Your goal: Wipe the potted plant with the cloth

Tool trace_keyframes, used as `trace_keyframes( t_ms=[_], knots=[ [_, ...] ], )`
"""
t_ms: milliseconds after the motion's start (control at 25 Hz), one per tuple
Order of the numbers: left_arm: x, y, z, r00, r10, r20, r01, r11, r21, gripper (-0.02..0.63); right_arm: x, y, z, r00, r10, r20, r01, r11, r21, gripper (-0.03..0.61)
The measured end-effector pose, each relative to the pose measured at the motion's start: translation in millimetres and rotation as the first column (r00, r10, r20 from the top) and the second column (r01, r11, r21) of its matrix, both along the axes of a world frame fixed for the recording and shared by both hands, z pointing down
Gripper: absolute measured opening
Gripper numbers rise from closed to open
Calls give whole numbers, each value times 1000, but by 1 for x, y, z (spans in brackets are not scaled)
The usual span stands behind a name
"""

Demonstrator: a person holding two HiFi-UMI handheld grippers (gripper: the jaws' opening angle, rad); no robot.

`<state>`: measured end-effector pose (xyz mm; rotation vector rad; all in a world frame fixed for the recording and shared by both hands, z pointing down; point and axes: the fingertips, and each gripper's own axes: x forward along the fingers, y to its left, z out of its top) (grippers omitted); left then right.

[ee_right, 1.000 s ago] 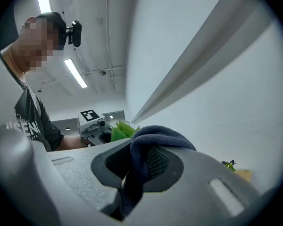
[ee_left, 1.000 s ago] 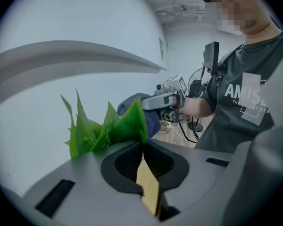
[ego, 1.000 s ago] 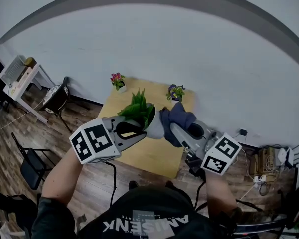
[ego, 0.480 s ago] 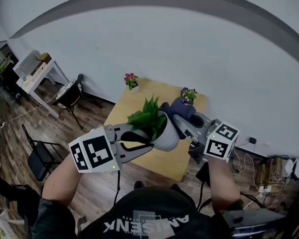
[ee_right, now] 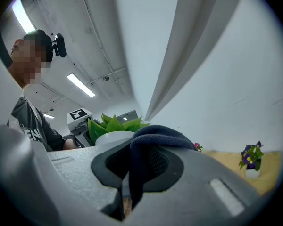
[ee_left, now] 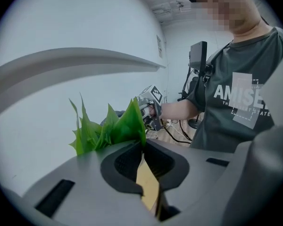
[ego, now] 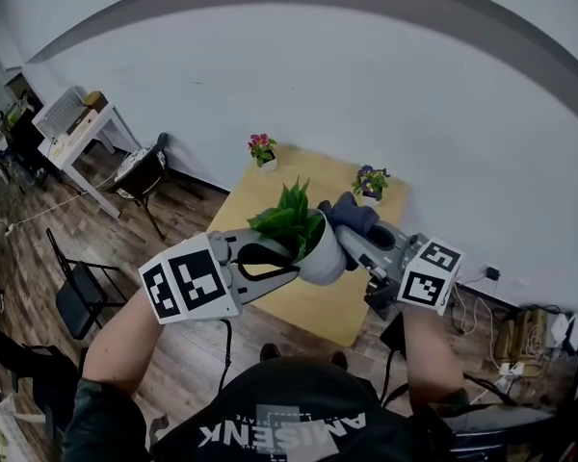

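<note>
The potted plant, green leaves (ego: 289, 219) in a white pot (ego: 325, 256), hangs tilted above the wooden table (ego: 318, 176). My left gripper (ego: 295, 257) is shut on the pot's near rim; in the left gripper view its jaws (ee_left: 142, 147) meet just below the leaves (ee_left: 111, 128). My right gripper (ego: 343, 239) is shut on a dark blue cloth (ego: 352, 215), which lies against the pot's right side by the rim. In the right gripper view the cloth (ee_right: 153, 138) bulges over the jaws, with the pot (ee_right: 114, 136) close behind it.
Two small flower pots stand at the table's back edge, one pink (ego: 262, 149) and one purple (ego: 369, 183). A dark chair (ego: 140, 171) and a white desk (ego: 72, 128) are at the left. A folding chair (ego: 77, 296) is nearer. Cables (ego: 520, 325) lie at the right.
The right gripper has carried the cloth a little along the pot's side toward the rim and rolled slightly. The left gripper keeps the same grip on the pot.
</note>
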<state>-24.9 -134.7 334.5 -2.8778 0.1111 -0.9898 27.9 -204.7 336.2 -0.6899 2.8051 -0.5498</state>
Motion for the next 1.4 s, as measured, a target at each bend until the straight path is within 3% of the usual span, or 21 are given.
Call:
trace_keyframes(
  t_ms=[400, 560, 1080, 1280, 1400],
  knots=[
    [2, -10, 20, 1000, -13, 19, 14, 1000, -22, 17, 4, 28, 9, 997, 76, -21, -75, 997, 27, 45],
    [4, -21, 24, 999, -36, 34, 36, 999, 0, 15, -4, 43, 11, 995, 72, -68, -68, 996, 61, 44],
    [12, -44, 31, 998, -41, 40, 43, 998, -54, 14, -38, 56, 30, 986, 62, -154, -54, 997, 54, 44],
    [10, -46, 32, 999, -20, 44, 22, 999, -35, 14, -39, 56, 29, 987, 63, -150, -56, 997, 51, 44],
    [6, -42, 31, 999, 21, 44, -20, 1000, -20, 14, -23, 57, 21, 993, 68, -101, -63, 997, 54, 44]
  ],
)
